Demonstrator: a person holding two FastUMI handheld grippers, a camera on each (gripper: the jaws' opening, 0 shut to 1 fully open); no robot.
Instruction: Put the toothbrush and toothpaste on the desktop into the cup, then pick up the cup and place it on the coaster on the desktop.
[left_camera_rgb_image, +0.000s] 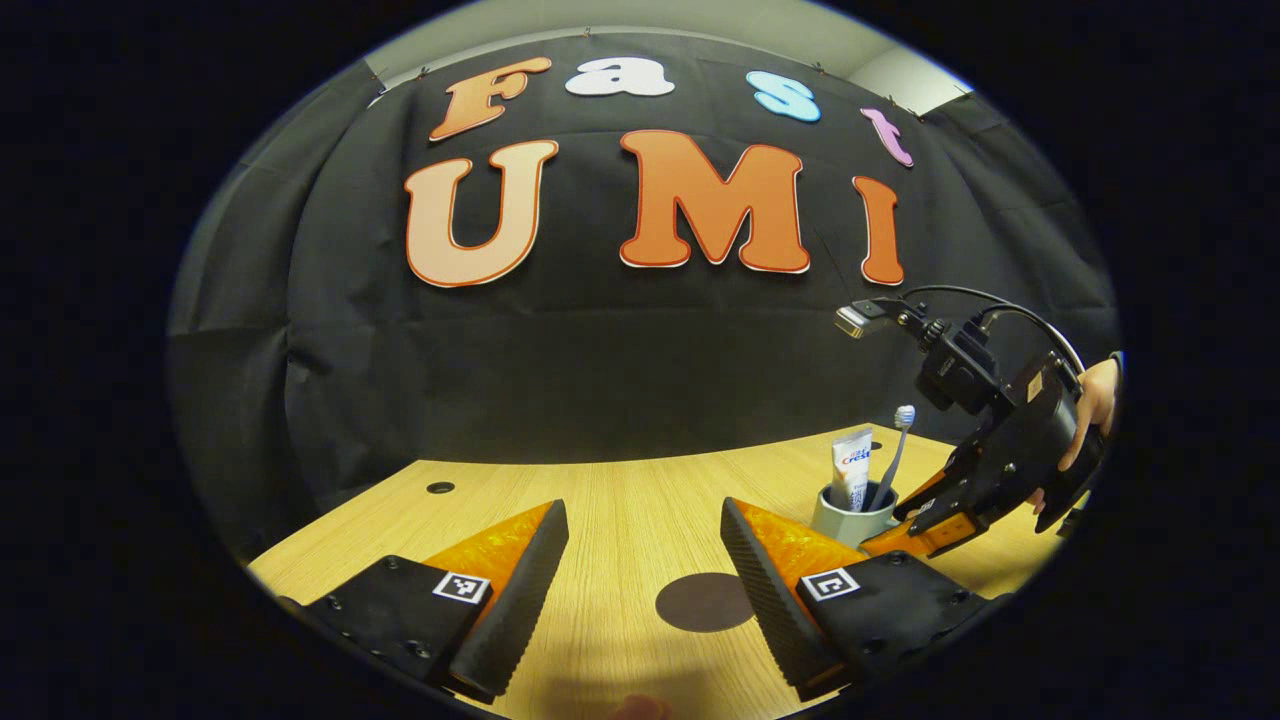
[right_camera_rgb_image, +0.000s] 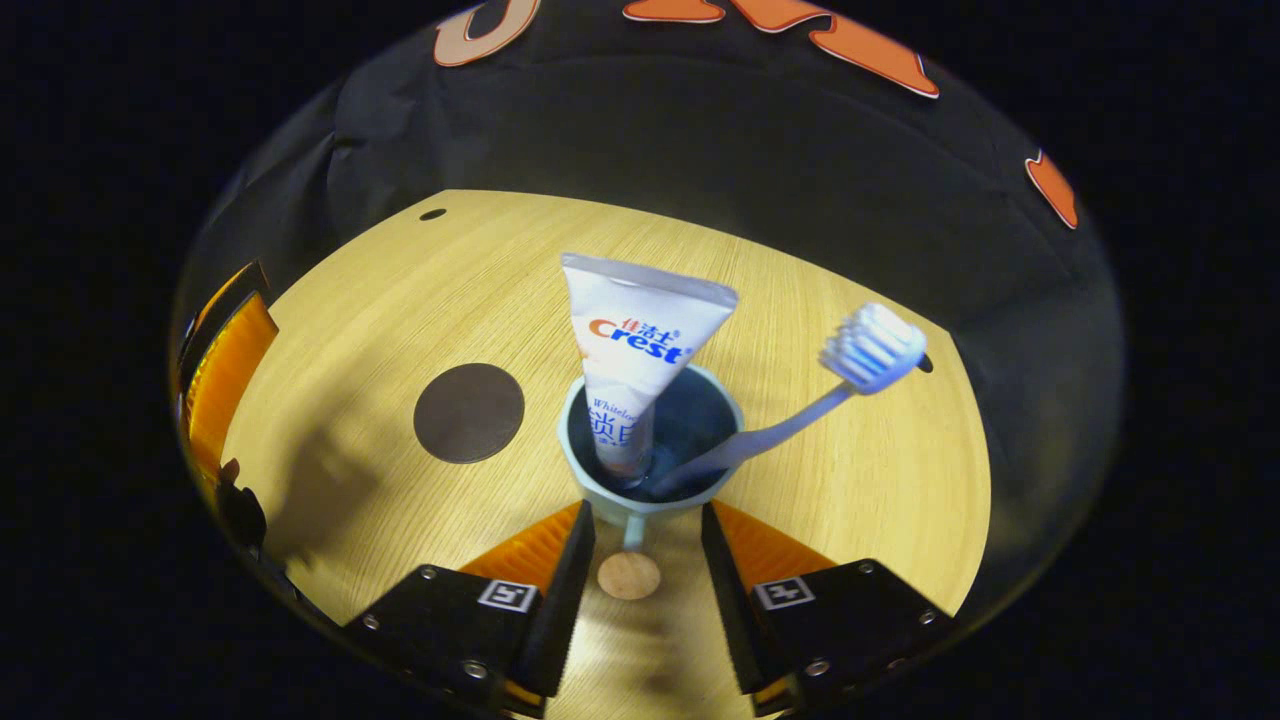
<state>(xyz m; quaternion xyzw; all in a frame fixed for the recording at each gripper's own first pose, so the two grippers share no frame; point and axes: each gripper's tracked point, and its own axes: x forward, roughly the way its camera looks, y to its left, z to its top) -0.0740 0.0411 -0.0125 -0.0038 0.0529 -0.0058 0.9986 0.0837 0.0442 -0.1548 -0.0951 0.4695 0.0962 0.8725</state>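
**Cup loaded, right gripper lined up on its handle**

The toothpaste (right_camera_rgb_image: 628, 360) and the toothbrush (right_camera_rgb_image: 790, 410) both stand in the cup (right_camera_rgb_image: 650, 500), so the first half of the task looks done. The tube sits upright with its crimped end up, while the brush leans to the right against the rim, bristles up. That lean puts weight on one side, so the cup will want a steady, level lift.

In the right gripper view, the right gripper (right_camera_rgb_image: 648, 560) sits just near of the cup with its fingers spread, one either side of the small handle that points toward the camera. The fingers are not pressing on anything, and whether they brush the cup wall cannot be told. The placement suggests a grip on the handle or the cup's near wall, leaving the contents undisturbed.

The coaster (right_camera_rgb_image: 469, 412), a dark round disc, lies on the wooden desktop (right_camera_rgb_image: 380, 300) to the left of the cup, near but apart from it. The transfer should therefore be a short sideways carry.

In the left gripper view, the left gripper (left_camera_rgb_image: 645, 560) hovers low over the desktop with its fingers wide apart and holding nothing, and the coaster (left_camera_rgb_image: 703, 601) lies on the desktop between them. The right gripper (left_camera_rgb_image: 935, 520), held by a person's hand (left_camera_rgb_image: 1088, 410), reaches down at the cup (left_camera_rgb_image: 845, 515) at far right.
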